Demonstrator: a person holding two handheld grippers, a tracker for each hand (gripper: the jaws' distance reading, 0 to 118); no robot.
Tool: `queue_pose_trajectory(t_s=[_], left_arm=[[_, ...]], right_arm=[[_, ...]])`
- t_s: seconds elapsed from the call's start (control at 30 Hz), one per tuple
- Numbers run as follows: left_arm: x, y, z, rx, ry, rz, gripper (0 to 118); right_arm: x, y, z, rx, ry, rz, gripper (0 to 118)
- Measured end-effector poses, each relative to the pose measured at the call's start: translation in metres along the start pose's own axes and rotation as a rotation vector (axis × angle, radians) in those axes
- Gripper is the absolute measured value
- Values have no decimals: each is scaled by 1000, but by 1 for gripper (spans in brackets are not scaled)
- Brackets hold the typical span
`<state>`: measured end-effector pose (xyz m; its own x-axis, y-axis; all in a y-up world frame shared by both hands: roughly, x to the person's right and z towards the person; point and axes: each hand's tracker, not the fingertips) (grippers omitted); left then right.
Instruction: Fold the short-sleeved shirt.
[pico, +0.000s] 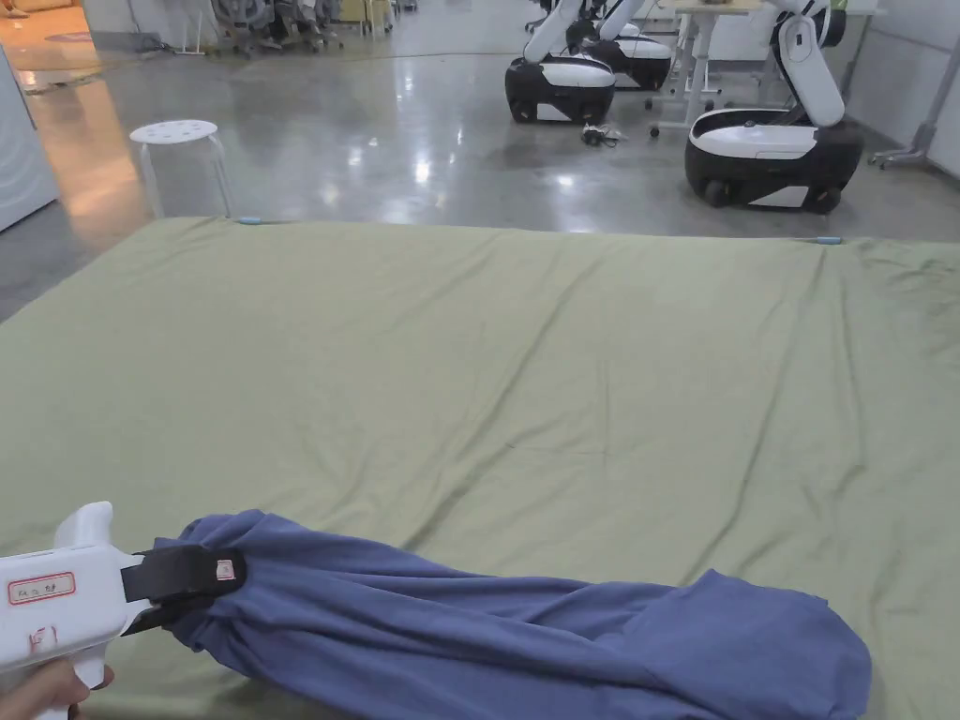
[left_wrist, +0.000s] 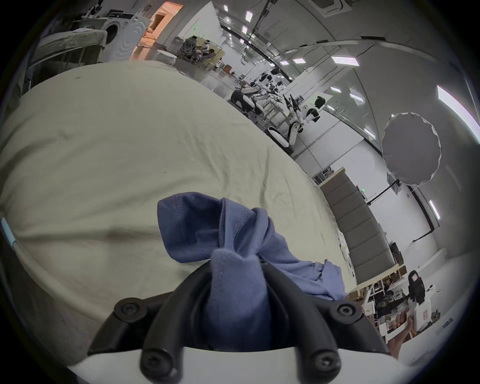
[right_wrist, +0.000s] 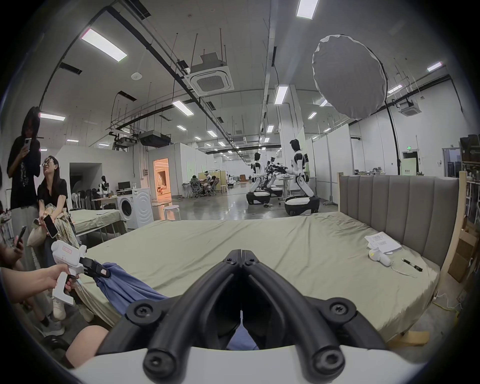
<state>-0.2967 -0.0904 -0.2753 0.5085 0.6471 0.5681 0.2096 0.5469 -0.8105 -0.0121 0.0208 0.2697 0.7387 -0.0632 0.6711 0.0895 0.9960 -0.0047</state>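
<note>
Gripping bunched blue shirt: left tongs | right tongs closed, tips bare

A bed under a wrinkled green sheet holds a bunched blue shirt, papers, a pen.

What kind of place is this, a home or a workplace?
Probably a robotics lab or test hall, not a home: wheeled robots stand on a polished floor, and a bed and washing machine stand in the open hall.
</note>
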Motion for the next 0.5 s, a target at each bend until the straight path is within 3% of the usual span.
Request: queue_pose_trajectory(t_s=[0.23,0.4,0.5], left_arm=[[80,7,-20,-75,-157,-15,12],[147,-13,-70,-179,-124,-121,12],[160,-37,-111,-194,-83,-113,12]], right_arm=[[-5,5,3,13,21,15,0],[6,9,15,41,12,2,0],[14,9,20,50,2,-20,0]])
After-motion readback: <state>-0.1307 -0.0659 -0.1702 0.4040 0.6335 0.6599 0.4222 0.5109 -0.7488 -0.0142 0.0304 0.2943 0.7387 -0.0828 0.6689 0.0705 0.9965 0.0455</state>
